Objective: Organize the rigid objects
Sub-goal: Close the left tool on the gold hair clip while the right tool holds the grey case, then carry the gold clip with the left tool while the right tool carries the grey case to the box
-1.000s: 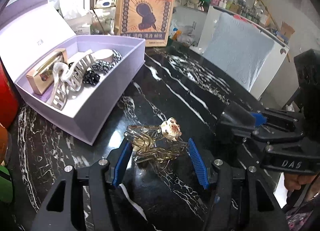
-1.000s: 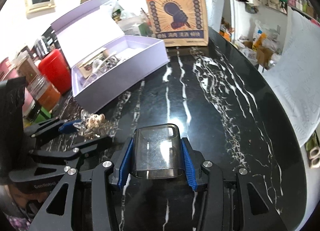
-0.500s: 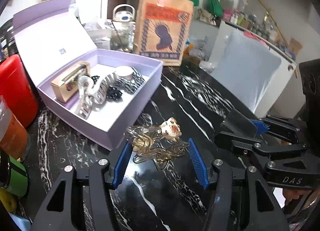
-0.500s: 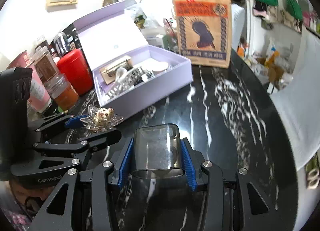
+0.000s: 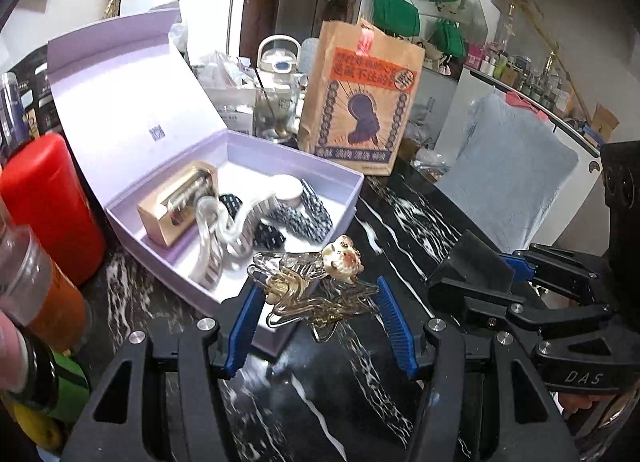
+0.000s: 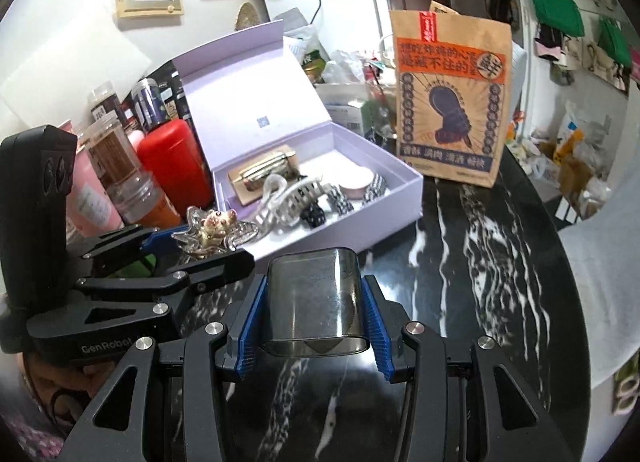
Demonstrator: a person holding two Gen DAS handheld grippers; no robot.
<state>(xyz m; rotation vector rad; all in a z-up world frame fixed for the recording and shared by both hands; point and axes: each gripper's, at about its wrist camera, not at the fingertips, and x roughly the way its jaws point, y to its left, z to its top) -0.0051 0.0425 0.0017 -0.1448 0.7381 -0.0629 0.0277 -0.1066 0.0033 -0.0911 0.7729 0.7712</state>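
- The left gripper [image 5: 318, 316] grasps a clear, gold-tinted hair claw [image 5: 308, 290] with a small cream animal charm on top, held between its blue pads in the air at the near edge of the lilac box [image 5: 344, 178].
- The right gripper [image 6: 316, 312] is clenched on a smoky translucent case [image 6: 316, 302] with rounded corners, held clear above the black marbled surface [image 6: 500, 262].
- The two grippers sit side by side, each visible in the other's view.
- The box, its lid standing open, holds a rose-gold packet [image 5: 178, 202], a clear claw clip [image 5: 224, 238], a round pink tin [image 5: 286, 190] and black-and-white checked hair pieces [image 5: 316, 208].
- A red canister [image 6: 174, 166] stands to the left of the box.
- A brown paper bag [image 6: 452, 102] stands behind the box on the right.
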